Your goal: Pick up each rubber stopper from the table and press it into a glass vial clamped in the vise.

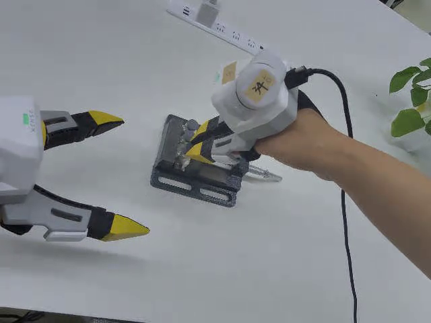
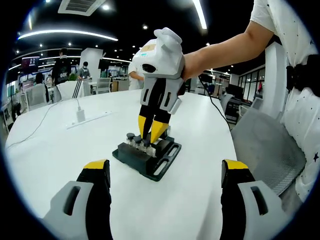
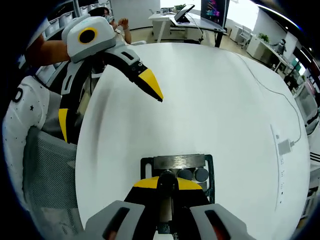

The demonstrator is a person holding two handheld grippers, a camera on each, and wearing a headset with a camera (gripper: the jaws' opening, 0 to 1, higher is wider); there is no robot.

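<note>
Yellow-tipped left tongs (image 1: 135, 175) gape; right tongs (image 1: 194, 149) pinch round stopper (image 3: 167, 179).

Two claws, the left claw (image 1: 135, 175) at the left edge of the frame and the right claw (image 1: 192, 149) at centre. One vise (image 1: 202, 190) just below centre. It has three vials (image 2: 138, 144) in a row, with a dark stopper (image 3: 186, 174) on each, so three stoppers. One power strip (image 1: 215, 25) at the top, and one plant (image 1: 411, 101) at the right edge.
</note>
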